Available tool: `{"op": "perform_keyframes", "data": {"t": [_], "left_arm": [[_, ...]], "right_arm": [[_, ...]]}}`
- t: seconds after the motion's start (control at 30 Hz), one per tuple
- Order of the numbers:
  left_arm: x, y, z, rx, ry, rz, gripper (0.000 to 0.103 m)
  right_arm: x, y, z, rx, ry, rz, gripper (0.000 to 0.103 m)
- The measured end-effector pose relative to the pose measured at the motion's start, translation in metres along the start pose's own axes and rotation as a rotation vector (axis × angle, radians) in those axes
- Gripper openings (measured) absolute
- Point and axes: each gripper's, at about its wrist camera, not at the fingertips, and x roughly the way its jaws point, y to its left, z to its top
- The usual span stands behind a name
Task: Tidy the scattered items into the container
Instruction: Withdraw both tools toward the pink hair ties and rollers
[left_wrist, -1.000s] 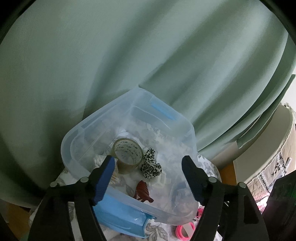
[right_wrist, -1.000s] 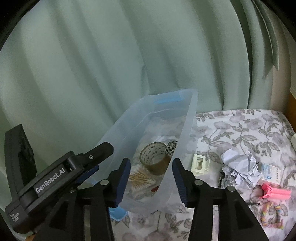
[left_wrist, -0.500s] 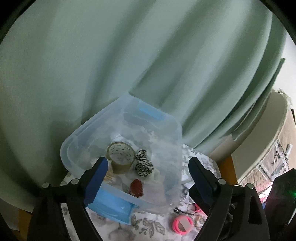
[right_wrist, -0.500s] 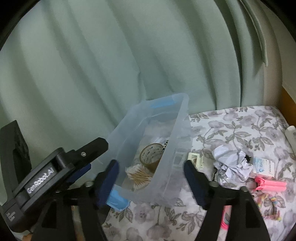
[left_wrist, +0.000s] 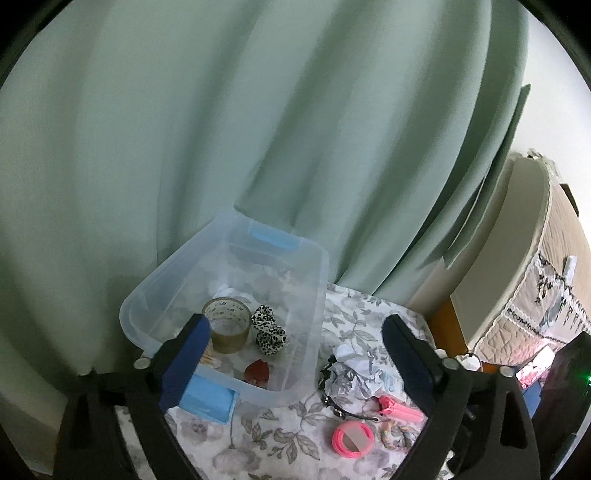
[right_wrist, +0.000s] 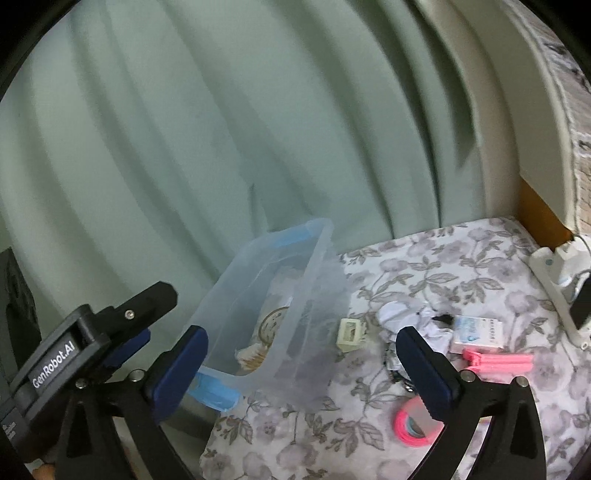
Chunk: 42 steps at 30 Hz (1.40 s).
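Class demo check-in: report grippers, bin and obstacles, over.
Left gripper and right gripper opening, empty. Clear bin part-filled. Pink clip still outside. Nothing blocking.

Clear container (left_wrist: 317, 280) — near wall partly covered by the left hand-held gripper (left_wrist: 295, 354) in left wrist view. Cotton swabs (right_wrist: 253, 354) inside, mostly behind a blue pad there; hazy through plastic in right wrist view. Reddish item (left_wrist: 257, 372) on container floor, too blurred to name. Pink ring (right_wrist: 415, 424) half hidden by a right gripper finger (right_wrist: 424, 373). Box (right_wrist: 476, 332) print too small to read. Dark object (left_wrist: 565, 391) cut by the frame edge — unidentifiable. Crumpled paper (left_wrist: 354, 365) partly behind a finger.
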Motion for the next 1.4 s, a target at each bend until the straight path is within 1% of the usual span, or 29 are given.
{"op": "perform_keyframes", "data": {"t": [0.1,0.27,0.47,0.7,0.8,0.93,1.07,1.17,1.3,1.4], "left_arm": [[-0.004,-0.011,-0.002,0.029,-0.002,-0.001,0.103],[-0.008,-0.032,-0.006,0.087,0.004,-0.002,0.103],[-0.010,-0.055,-0.013,0.138,0.000,-0.006,0.103],[-0.011,-0.072,-0.023,0.160,-0.011,0.002,0.103],[-0.010,-0.080,-0.029,0.177,-0.016,0.000,0.103],[-0.008,-0.091,-0.038,0.188,-0.030,0.015,0.103],[0.004,-0.098,-0.047,0.191,0.011,-0.012,0.103],[0.020,-0.101,-0.058,0.202,0.065,-0.012,0.103],[0.039,-0.093,-0.071,0.135,0.140,-0.062,0.103],[0.051,-0.091,-0.081,0.126,0.179,-0.065,0.103]], "right_arm": [[-0.011,-0.009,0.001,0.008,-0.022,-0.019,0.103],[-0.031,-0.024,0.002,0.027,-0.057,-0.042,0.103],[-0.047,-0.039,0.002,0.036,-0.079,-0.071,0.103],[-0.059,-0.053,0.000,0.035,-0.102,-0.110,0.103],[-0.063,-0.061,-0.001,0.036,-0.097,-0.122,0.103],[-0.066,-0.079,-0.006,0.090,-0.072,-0.117,0.103],[-0.069,-0.098,-0.011,0.116,-0.048,-0.123,0.103],[-0.072,-0.114,-0.015,0.139,-0.046,-0.167,0.103],[-0.071,-0.136,-0.019,0.185,-0.035,-0.191,0.103],[-0.069,-0.150,-0.024,0.218,-0.023,-0.221,0.103]]}}
